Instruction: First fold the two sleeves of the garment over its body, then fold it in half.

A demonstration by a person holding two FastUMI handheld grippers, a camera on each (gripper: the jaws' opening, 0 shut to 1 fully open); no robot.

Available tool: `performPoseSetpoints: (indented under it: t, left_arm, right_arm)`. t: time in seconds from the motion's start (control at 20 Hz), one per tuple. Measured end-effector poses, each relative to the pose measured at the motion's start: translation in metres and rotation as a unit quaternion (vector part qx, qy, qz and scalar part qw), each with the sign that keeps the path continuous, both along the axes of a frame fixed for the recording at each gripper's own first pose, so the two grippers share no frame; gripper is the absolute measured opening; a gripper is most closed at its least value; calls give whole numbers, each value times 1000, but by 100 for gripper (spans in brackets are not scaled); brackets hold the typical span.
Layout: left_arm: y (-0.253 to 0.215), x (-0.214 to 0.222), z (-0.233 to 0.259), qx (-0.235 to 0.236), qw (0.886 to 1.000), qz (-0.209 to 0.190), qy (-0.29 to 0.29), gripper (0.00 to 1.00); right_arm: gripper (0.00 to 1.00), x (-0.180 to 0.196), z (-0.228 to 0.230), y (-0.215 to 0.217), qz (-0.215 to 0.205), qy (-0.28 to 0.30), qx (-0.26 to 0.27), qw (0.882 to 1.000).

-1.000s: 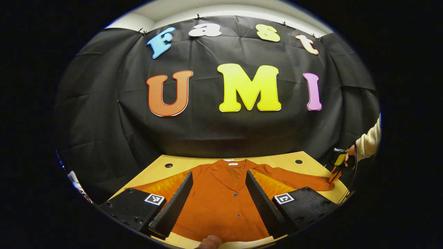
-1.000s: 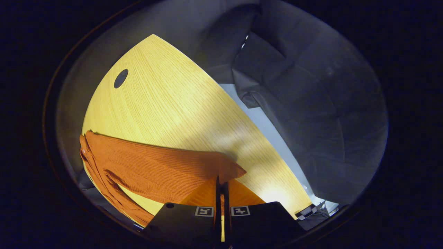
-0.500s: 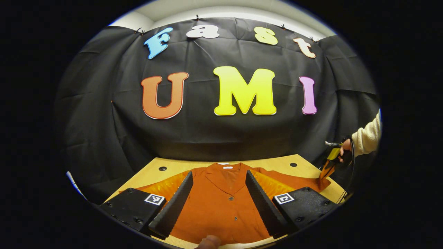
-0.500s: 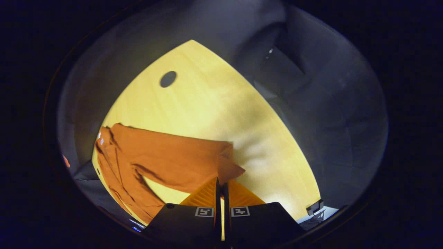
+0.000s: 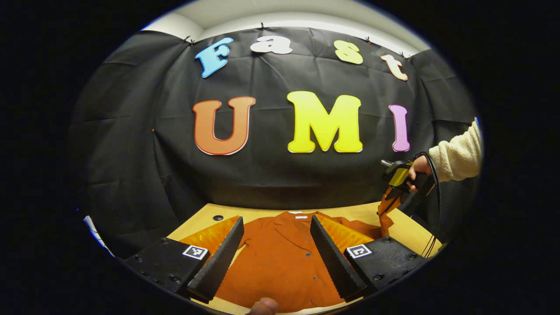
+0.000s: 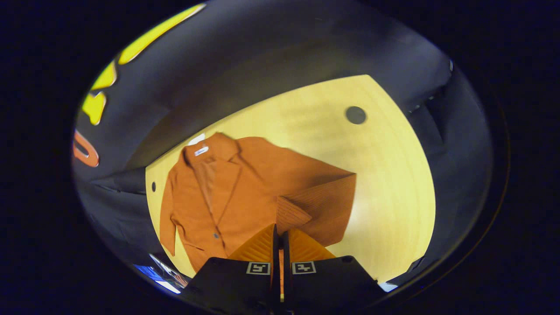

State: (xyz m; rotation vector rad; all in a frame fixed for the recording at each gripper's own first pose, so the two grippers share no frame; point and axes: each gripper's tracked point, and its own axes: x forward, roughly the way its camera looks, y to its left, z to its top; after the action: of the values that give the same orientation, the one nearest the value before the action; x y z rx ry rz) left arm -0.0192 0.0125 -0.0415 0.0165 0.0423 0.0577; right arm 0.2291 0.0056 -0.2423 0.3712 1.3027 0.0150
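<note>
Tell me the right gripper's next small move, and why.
Probably carry the sleeve inward over the jacket's body and lay it down. The right gripper is shut on the sleeve's cuff, lifted above the table; the left gripper hovers open over the front.

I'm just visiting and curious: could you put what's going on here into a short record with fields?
garment: orange jacket, front up, buttoned
surface: wooden table
right gripper: shut on the right sleeve end, held above the table
left gripper: open, above the jacket's body, holding nothing
person: hand in a cream sleeve holding the right gripper
fold: none finished
</note>
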Motion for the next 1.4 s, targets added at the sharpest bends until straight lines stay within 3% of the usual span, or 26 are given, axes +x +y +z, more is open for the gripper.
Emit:
performPoseSetpoints:
  t: [0.4,0.55,0.7,0.9,1.05,1.4]
  left_arm:
    - [79,-30,-7,-22,998,63,2,99]
    - [106,-44,-10,-23,996,88,4,99]
    - [130,-57,-16,-27,993,112,12,99]
    - [154,-75,-31,-18,990,139,27,99]
    - [166,-84,-39,-19,987,155,33,99]
    - [170,-82,-60,-40,986,156,45,99]
  right_arm:
    - [3,26,1,210,141,-11,0,990]
    - [1,23,-19,267,178,1,-23,984]
    - [4,17,-43,327,198,16,-11,980]
    - [2,16,-79,379,235,28,-20,971]
    - [3,18,-100,393,251,33,-37,967]
    - [3,29,-124,406,241,35,-34,969]
